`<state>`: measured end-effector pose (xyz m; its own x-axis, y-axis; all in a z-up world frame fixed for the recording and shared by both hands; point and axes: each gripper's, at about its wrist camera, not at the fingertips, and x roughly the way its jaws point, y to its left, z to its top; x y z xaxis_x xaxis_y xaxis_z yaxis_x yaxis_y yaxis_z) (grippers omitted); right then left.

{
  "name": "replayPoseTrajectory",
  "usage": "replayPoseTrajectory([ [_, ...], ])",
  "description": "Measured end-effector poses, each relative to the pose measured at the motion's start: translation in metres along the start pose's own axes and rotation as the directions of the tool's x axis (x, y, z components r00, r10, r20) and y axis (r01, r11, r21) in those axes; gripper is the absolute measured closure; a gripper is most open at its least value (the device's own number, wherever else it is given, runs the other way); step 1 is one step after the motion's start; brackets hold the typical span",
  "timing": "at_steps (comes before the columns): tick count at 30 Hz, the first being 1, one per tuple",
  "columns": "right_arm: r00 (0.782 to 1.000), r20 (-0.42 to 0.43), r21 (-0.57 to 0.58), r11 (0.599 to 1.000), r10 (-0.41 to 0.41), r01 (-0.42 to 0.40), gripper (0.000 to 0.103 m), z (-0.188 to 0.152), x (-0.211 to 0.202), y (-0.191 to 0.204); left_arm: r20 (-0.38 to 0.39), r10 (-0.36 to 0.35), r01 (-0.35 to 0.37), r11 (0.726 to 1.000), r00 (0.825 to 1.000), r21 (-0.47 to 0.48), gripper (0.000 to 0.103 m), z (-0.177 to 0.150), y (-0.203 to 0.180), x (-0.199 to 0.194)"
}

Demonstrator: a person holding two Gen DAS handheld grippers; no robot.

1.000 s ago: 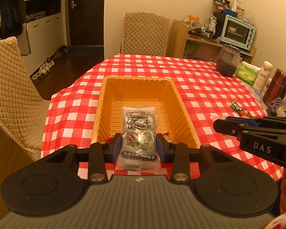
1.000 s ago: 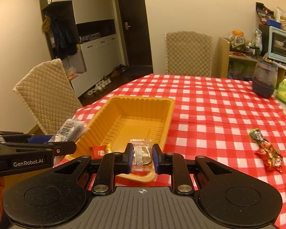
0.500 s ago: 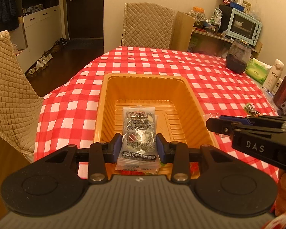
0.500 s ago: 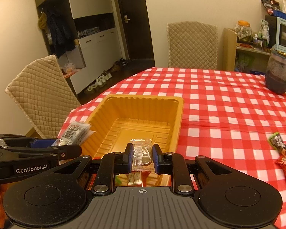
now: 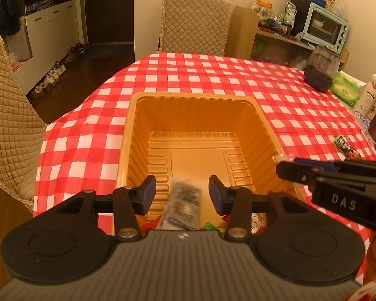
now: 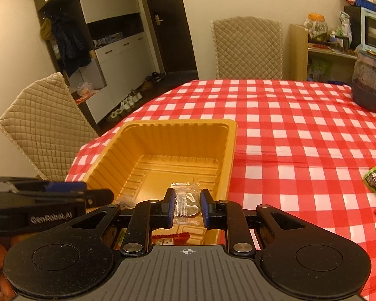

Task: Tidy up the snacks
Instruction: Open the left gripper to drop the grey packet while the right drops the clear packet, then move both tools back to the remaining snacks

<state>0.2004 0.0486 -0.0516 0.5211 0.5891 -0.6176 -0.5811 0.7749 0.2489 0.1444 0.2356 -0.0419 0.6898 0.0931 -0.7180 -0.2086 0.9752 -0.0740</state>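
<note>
Two tools over the orange tray (image 5: 268,135) — left tool (image 5: 182,193) spread, dark packet (image 5: 184,207) loose below; right tool (image 6: 188,207) clamps a clear packet (image 6: 186,202).

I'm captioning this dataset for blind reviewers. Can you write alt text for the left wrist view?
The left gripper is open above an orange tray on a red checkered tablecloth, with a silver snack packet blurred between its fingers, over the tray's near end. The right gripper reaches in from the right, holding a clear wrapper.

Checked tablecloth (image 5: 188,75), quilted chairs (image 5: 195,22), toaster oven (image 5: 324,26) w/ jar (image 5: 320,71).
</note>
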Motion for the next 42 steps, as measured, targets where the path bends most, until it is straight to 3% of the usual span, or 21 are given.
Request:
replayPoseTrajectory([
  [19,0.997,0.005,0.023,0.997,0.072,-0.072,0.080,0.003,0.002,0.020,0.014,0.036,-0.036,0.999,0.999,-0.034,0.060,-0.014,0.018,-0.026],
  [21,0.997,0.012,0.054,0.996,0.073,-0.074,0.062,0.004,0.001,0.018,0.013,0.038,-0.037,0.999,0.999,-0.035,0.059,-0.015,0.019,-0.028],
  [22,0.998,0.023,0.066,0.996,0.064,-0.065,0.042,0.004,-0.001,0.016,0.013,0.039,-0.038,0.999,0.999,-0.035,0.059,-0.016,0.018,-0.029],
  [23,0.998,0.036,0.077,0.995,0.059,-0.061,0.038,0.004,-0.004,0.015,0.013,0.038,-0.037,0.999,0.999,-0.036,0.059,-0.017,0.018,-0.030],
  [32,0.998,0.069,0.096,0.995,0.003,-0.009,0.038,0.000,-0.045,0.000,0.034,0.032,-0.031,0.999,0.999,-0.045,0.054,-0.022,0.011,-0.053],
  [42,0.995,0.085,0.141,0.989,-0.061,0.049,0.038,-0.030,-0.113,-0.012,0.061,0.018,-0.016,0.999,0.998,-0.041,0.044,-0.034,-0.014,-0.094],
])
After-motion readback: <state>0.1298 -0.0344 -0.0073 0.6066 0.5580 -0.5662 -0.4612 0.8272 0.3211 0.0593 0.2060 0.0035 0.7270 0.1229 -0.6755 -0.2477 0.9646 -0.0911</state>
